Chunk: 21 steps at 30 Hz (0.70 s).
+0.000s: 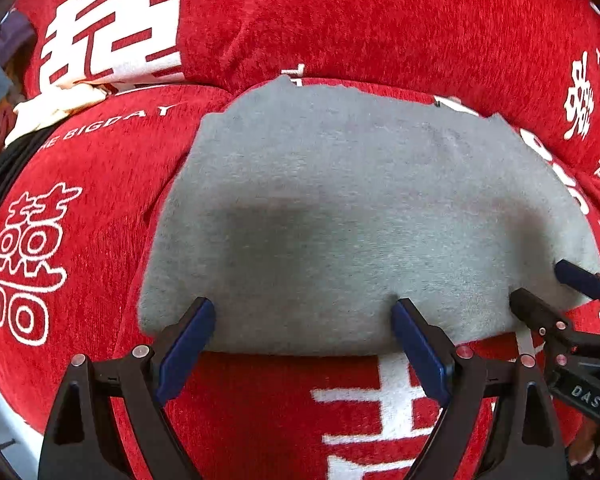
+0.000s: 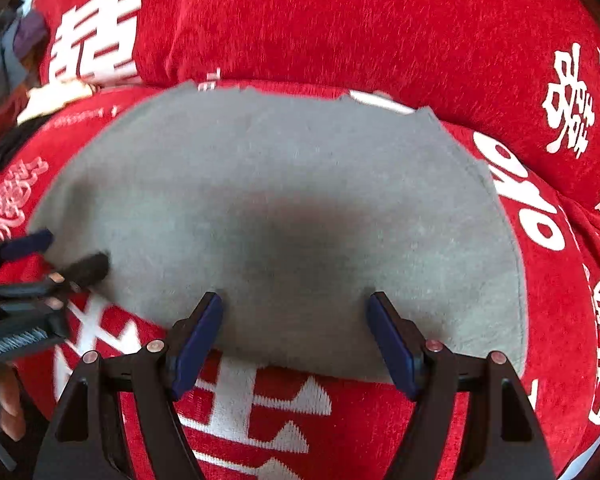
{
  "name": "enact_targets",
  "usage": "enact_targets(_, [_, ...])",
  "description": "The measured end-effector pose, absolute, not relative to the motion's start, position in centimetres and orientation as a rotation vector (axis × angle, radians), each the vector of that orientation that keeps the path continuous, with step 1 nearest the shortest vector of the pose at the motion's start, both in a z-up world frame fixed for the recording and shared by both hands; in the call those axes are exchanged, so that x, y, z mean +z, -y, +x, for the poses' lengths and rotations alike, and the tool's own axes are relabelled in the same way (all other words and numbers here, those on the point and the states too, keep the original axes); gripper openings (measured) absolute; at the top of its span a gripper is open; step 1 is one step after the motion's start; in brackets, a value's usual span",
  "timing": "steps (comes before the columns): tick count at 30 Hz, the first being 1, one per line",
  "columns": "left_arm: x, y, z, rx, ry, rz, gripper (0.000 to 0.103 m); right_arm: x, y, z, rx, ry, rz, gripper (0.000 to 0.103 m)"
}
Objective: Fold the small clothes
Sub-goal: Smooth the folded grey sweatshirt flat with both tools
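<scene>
A red sofa cover point(image 1: 340, 20) printed with white characters is spread beneath a grey garment point(image 1: 340, 200), laid flat near the seat's front edge. The left gripper point(image 1: 304, 312) and right gripper point(image 2: 294, 304) are held wide, empty, at its near hem; both corners should be pinched evenly and lifted together.

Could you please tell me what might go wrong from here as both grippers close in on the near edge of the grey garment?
1. The grey garment lies flat on the plush red cover; the open left gripper could pinch the cover too.
2. The right gripper is open beside the left along the same hem, so they might collide or bunch the fabric.
</scene>
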<state>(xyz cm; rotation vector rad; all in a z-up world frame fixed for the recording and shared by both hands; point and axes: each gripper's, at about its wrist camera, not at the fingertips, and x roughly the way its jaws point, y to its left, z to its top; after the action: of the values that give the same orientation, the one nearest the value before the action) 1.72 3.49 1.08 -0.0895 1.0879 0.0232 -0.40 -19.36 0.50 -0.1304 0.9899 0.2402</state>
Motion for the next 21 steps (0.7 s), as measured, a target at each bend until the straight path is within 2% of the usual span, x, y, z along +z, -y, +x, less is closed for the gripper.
enact_targets(10, [1.1,-4.6,1.1,-0.012,-1.082,-0.092,0.091,0.4,28.7,-0.7,0.140,-0.994,-0.007,0.078])
enact_targets(21, [2.3,-9.0,0.7,0.020,-1.103,-0.191,0.091,2.4,28.6,-0.7,0.161,-0.972,0.014,0.078])
